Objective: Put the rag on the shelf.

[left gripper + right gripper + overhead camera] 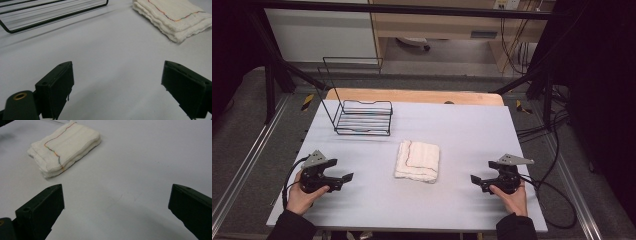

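Observation:
A folded white cloth [417,160] with a thin coloured stitched line lies in the middle of the pale table [462,130]. It appears at the upper right of the left gripper view [172,17] and at the upper left of the right gripper view [63,147]. My left gripper [346,179] rests low at the table's near left, jaws wide apart and empty [117,87]. At the near right, my right gripper [474,179] points toward the cloth, open with nothing between its jaws [116,210]. Both stand well short of the cloth.
A black wire rack [362,117] with a tall back frame stands at the far left of the table; its base bars [50,12] run across the top left of the left gripper view. Cables [552,200] trail off the table's right edge.

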`<state>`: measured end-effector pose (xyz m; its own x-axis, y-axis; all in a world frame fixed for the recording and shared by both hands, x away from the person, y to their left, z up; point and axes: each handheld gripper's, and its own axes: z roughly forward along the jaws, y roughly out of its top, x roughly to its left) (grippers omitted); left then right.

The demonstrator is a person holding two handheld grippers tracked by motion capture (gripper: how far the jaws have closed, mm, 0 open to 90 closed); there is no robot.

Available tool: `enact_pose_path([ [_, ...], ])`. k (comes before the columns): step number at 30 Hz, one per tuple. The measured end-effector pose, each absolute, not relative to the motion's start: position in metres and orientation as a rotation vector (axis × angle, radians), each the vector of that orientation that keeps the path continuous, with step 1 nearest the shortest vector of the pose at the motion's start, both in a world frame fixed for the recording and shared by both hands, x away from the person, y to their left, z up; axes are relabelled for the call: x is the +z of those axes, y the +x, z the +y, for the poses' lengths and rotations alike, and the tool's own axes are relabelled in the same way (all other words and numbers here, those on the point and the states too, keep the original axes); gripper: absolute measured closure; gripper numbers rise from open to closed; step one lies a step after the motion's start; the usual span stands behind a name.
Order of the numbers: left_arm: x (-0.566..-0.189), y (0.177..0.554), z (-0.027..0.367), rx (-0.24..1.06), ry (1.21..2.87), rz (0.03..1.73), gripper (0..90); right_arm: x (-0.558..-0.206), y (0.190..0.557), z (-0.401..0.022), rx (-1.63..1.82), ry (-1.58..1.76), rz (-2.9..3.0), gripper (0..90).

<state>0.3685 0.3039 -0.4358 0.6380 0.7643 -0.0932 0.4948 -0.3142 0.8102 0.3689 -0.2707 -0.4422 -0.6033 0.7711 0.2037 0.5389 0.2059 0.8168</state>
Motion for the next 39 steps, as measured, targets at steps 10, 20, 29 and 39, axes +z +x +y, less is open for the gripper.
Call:
enact_pose_path([
  [10,-0.436,0.369,0.3,0.388,1.985,0.991,10.9,-0.442,0.369,-0.271,1.34,1.242,2.232,0.7],
  [20,-0.435,0.367,0.293,0.391,1.989,0.979,10.9,-0.442,0.368,-0.271,1.346,1.248,2.235,0.8],
  [29,-0.435,0.366,0.282,0.382,2.024,0.958,10.9,-0.442,0.368,-0.27,1.338,1.247,2.236,0.8],
  [39,-0.433,0.367,0.265,0.366,2.043,0.955,12.5,-0.442,0.368,-0.27,1.329,1.249,2.236,0.8],
])
